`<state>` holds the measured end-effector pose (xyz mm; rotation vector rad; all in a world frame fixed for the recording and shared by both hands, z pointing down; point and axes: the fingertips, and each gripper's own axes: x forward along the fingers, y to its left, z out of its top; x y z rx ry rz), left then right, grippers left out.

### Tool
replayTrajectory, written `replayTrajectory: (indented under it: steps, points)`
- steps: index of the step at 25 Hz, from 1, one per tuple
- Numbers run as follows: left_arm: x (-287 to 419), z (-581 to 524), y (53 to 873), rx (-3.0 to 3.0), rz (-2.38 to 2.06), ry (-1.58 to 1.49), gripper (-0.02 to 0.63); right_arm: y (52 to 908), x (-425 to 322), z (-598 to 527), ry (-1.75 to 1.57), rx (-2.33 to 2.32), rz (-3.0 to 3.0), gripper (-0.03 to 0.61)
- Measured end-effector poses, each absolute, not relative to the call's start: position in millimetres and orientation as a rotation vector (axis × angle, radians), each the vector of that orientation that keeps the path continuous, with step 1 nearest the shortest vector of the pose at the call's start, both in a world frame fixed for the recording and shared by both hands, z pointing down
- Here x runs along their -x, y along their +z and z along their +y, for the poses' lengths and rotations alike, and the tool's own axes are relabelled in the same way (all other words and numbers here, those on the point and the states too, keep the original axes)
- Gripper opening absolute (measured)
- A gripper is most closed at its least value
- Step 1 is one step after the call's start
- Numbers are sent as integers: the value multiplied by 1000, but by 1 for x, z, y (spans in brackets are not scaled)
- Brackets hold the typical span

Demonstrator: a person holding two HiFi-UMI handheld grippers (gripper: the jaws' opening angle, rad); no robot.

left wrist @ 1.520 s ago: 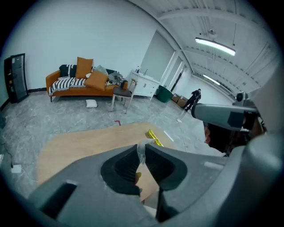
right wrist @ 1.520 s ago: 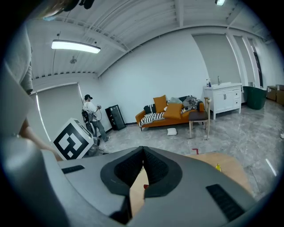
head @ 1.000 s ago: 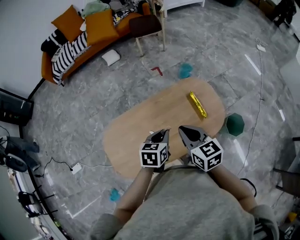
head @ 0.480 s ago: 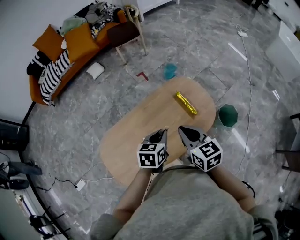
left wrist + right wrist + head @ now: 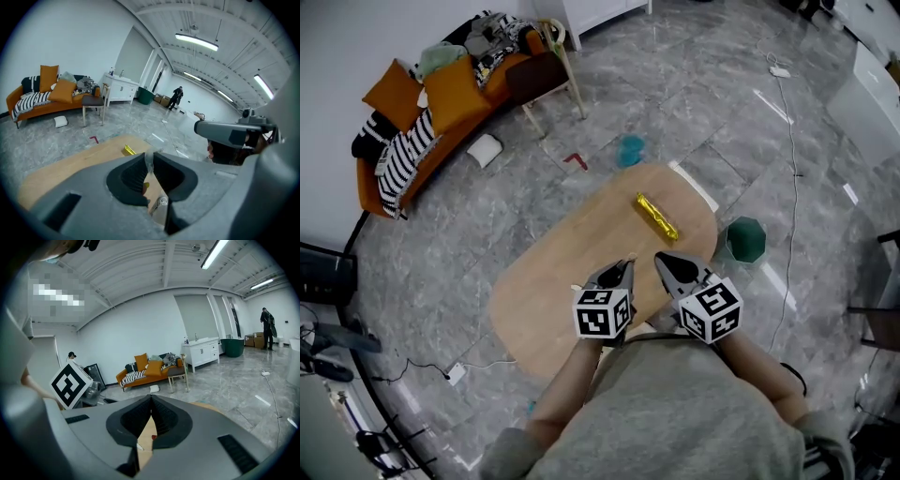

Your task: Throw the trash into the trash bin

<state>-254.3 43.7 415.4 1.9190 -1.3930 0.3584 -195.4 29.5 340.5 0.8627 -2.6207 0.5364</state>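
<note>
Gold wrapper lies on the far end of the oval wooden table, well apart from both grippers. The green trash bin stands on the floor just beside that end. Left gripper — jaws pinched on a thin pale translucent strip, identity unclear. Right gripper — jaws pressed together, nothing between. Both are over the table's near end.

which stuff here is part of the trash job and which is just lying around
Job: gold wrapper on the table; green trash bin; clear scrap pinched in the left hand-held gripper.
Lying about: teal thing, red piece and white cushion on the floor; orange sofa; chair.
</note>
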Motion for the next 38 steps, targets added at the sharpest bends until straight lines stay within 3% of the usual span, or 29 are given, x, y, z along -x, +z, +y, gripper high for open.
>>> replayTrajectory:
  steps: [38]
  points:
    - [12,-37,404,-1935,-1405,367,48,338,-65,-53,562,-950,-2618,9]
